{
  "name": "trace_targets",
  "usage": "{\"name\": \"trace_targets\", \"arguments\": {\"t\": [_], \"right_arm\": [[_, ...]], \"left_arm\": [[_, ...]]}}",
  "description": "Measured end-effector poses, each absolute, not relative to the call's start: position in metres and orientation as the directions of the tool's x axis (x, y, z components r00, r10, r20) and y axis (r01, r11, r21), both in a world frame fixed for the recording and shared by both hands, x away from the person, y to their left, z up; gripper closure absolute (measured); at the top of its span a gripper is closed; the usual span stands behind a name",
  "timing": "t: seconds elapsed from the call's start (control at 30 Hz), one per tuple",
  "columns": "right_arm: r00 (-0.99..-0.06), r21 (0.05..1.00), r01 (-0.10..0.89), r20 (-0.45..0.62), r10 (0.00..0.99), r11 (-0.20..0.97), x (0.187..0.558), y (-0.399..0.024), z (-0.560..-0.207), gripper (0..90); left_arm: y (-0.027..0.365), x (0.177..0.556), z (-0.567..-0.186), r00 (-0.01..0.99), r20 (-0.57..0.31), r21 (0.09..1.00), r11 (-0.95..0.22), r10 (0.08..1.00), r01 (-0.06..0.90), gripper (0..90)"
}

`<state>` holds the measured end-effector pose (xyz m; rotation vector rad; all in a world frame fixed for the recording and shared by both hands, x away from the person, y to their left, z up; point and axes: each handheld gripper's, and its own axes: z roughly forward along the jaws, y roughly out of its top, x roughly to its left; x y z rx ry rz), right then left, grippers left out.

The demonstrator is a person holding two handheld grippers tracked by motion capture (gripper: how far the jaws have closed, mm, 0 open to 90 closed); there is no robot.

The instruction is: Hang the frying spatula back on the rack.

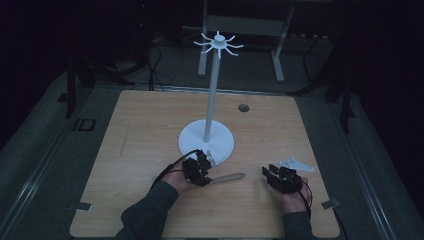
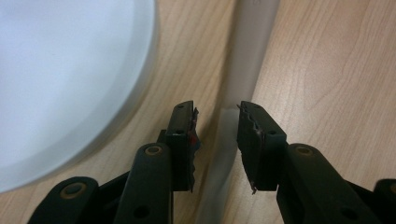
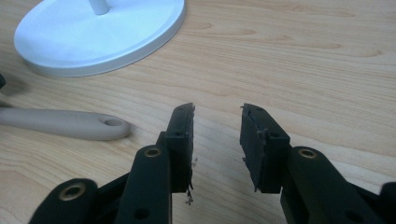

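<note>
1. Utensil handle [image 1: 227, 177]: beige-grey, slender, lying flat on the wooden table [image 1: 150, 130], near the front edge and between the two hands. In the right gripper view its free end [image 3: 70, 124] is rounded, with a small hanging hole.
2. In the left gripper view the handle [image 2: 245, 60] runs lengthwise straight through the gap between the two black jaws and on past their tips.
3. Left gripper [image 1: 199, 167]: jaws set on either side of the handle with a slim gap visible on each side; pads not seen pressing on it. Whether the utensil's working end is under the gripper cannot be told.
4. Right gripper [image 1: 280, 177]: jaws spread, nothing between them, bare table wood beneath. It sits well apart from the handle's free end, to the handle's right in the high view.
5. White stand: round base [image 1: 206, 140] just behind the left gripper, close beside the handle; the base edge [image 2: 140, 84] lies just left of the left jaw. A thin upright pole [image 1: 212, 95] rises from it to a ring of radiating hooks [image 1: 218, 43].
6. Table: a small dark round hole [image 1: 243, 107] near the far edge, right of the pole.
</note>
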<state>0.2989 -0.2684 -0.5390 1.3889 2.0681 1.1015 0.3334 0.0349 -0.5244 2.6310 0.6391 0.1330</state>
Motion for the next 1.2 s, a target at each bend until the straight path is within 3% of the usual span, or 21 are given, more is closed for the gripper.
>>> {"name": "trace_targets", "arguments": {"t": [0.47, 1.2], "right_arm": [[-0.419, 0.791, 0.581, 0.09, 0.904, 0.19, 0.299, -0.267, -0.541, 63.3], [-0.477, 0.765, 0.597, 0.094, 0.874, 0.243, 0.298, -0.252, -0.548, 61.1]], "left_arm": [[0.013, 0.331, -0.531, 0.914, 0.025, 0.358, -0.857, 0.405, 0.37, 70.9], [0.005, 0.336, -0.531, 0.92, 0.034, 0.34, -0.87, 0.391, 0.358, 74.1]]}}
